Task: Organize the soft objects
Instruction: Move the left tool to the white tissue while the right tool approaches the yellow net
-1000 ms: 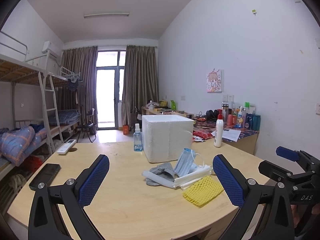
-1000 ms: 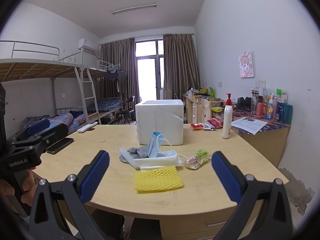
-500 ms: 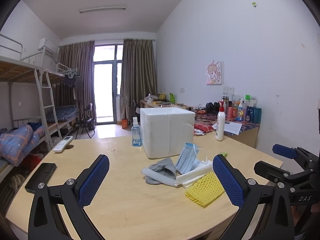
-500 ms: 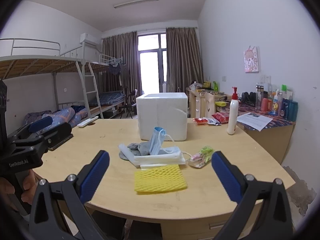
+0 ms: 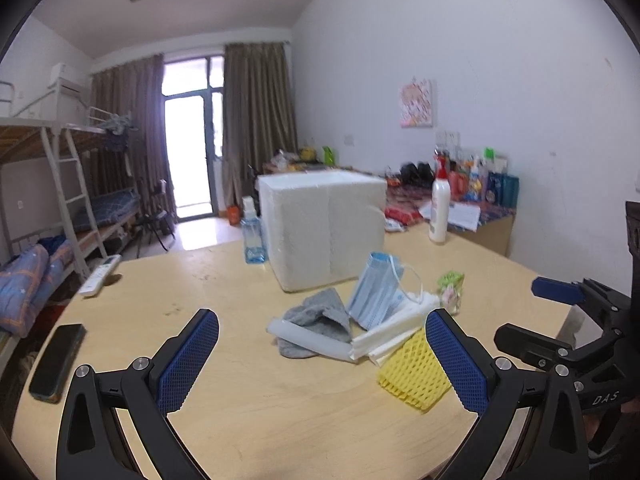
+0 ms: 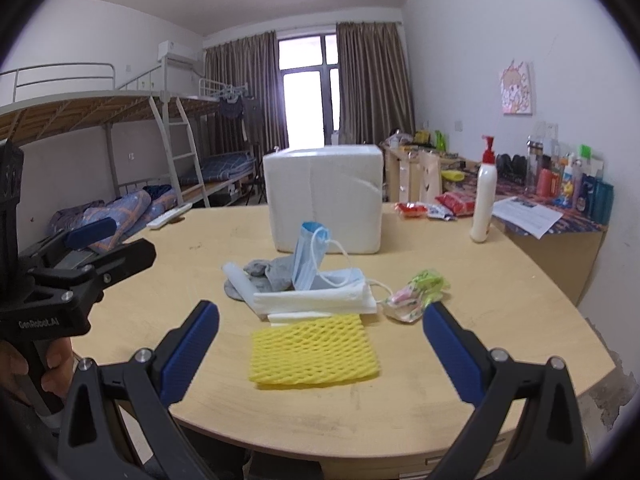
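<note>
A pile of soft things lies mid-table before a white foam box: a grey sock, a blue face mask, white foam sheets, a yellow foam net and a small colourful wrapper. My left gripper is open and empty, above the table short of the pile. My right gripper is open and empty, with the yellow net between its fingers in view.
A blue spray bottle stands left of the box. A white pump bottle stands at the right. A phone and a remote lie at the left edge. Snack packets lie behind. A cluttered desk and bunk beds surround the table.
Both grippers have moved forward toward the pile, which now looks larger and nearer. Both stay open. Nothing on the table has moved.
</note>
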The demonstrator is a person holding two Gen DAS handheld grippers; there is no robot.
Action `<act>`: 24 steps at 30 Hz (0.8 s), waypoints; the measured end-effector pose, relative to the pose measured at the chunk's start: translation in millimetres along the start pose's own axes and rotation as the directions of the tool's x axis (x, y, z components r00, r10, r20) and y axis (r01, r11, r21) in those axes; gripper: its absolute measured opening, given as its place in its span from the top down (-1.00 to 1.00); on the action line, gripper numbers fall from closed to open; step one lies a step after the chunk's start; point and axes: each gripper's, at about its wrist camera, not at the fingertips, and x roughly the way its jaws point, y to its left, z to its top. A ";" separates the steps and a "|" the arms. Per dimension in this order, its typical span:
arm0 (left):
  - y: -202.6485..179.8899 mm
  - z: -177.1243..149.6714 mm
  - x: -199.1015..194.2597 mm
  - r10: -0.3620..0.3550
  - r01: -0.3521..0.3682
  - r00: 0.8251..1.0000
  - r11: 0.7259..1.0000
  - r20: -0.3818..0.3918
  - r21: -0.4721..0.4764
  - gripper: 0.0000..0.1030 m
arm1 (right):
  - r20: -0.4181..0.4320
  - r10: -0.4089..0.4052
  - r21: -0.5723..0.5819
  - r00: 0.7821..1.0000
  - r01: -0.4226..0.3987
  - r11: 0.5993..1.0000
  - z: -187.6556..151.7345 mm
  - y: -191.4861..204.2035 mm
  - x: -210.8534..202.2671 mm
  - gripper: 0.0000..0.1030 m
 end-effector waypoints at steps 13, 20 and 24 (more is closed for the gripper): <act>-8.6 2.2 66.3 -0.130 0.157 0.971 0.980 -0.201 0.125 -1.00 | -0.130 0.036 0.021 0.991 -0.033 0.999 -10.5 -17.9 38.2 -0.99; -18.2 -3.6 102.6 -0.224 0.292 0.916 0.941 -0.332 0.172 -0.86 | -0.173 0.077 0.026 0.982 -0.074 0.997 -12.6 -24.2 47.9 -0.99; -24.2 -6.2 121.4 -0.264 0.353 0.891 0.915 -0.370 0.197 -0.78 | -0.197 0.095 0.022 0.976 -0.093 0.995 -14.2 -24.7 53.3 -0.99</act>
